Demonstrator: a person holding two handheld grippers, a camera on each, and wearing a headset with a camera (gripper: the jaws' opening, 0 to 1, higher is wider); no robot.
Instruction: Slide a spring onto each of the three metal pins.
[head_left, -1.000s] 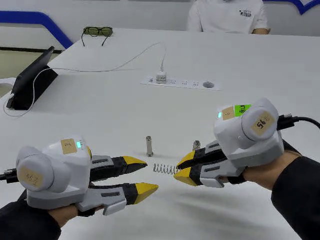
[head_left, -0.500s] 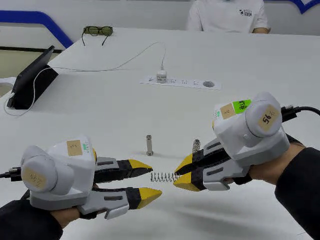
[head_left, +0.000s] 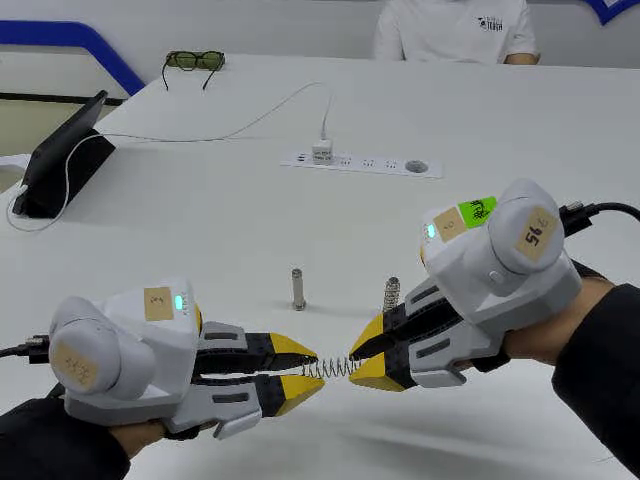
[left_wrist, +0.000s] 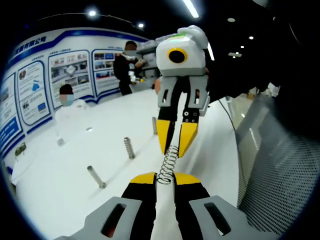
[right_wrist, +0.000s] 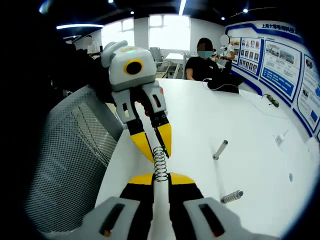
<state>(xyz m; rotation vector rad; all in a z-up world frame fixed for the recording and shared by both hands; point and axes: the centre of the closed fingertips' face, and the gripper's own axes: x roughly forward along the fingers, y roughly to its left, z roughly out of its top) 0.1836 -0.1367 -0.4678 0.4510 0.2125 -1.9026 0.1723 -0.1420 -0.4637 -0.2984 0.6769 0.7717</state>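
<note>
A small wire spring (head_left: 335, 367) hangs just above the white table (head_left: 200, 220), stretched between my two grippers. My right gripper (head_left: 360, 358) is shut on its right end, and my left gripper (head_left: 308, 368) is shut on its left end. In the left gripper view the spring (left_wrist: 168, 162) runs from my own jaws up to the right gripper (left_wrist: 175, 145). In the right gripper view the spring (right_wrist: 160, 165) runs to the left gripper (right_wrist: 156, 145). A bare metal pin (head_left: 298, 289) stands upright behind the spring. A second pin (head_left: 392, 294) wears a spring. A third pin (left_wrist: 154, 125) is partly hidden.
A white power strip (head_left: 360, 165) with a plugged-in cable lies mid-table. A dark tablet (head_left: 60, 155) leans at the left edge, and glasses (head_left: 195, 62) lie at the far left. A person (head_left: 455, 30) sits across the table. A mesh chair (right_wrist: 70, 150) stands behind me.
My left gripper has moved right and closed its jaws on the free end of the spring. My right gripper has dropped slightly with the spring.
</note>
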